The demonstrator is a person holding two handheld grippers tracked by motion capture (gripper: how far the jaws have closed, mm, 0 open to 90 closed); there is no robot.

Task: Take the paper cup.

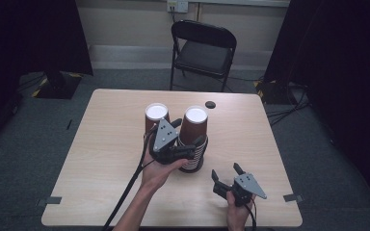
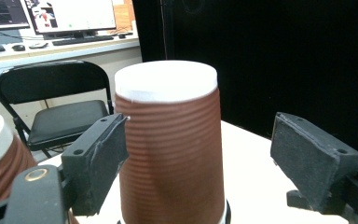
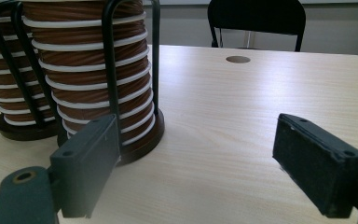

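While both hands work near the middle of the table [image 1: 101,144], the scene reads like this:

Left gripper [image 1: 185,139]: up beside the right-hand cup stack [image 1: 194,137], jaws spread wide. In the left gripper view the top cup [image 2: 170,149] sits between them; the left pad [image 2: 98,163] is right at the cup's ribbed side, the other pad stands clear of it. No clamp.

Right gripper [image 1: 227,172]: low at the near right of the table, jaws apart, holding nothing. It points toward the stacks, well short of them.

Right-hand cup stack: brown ribbed paper cups, upside down, white bases up, nested in a black wire holder [image 3: 133,70] on a dark round base. It stands mid-table.

Left-hand cup stack [image 1: 155,115]: same kind, just beside the first, partly hidden behind the left gripper in the high view.

Table: pale wood, with a small dark round hole [image 1: 210,104] near the far edge.

Beyond: a black folding chair [image 1: 202,50] on the far side of the table; dark curtains on both sides.
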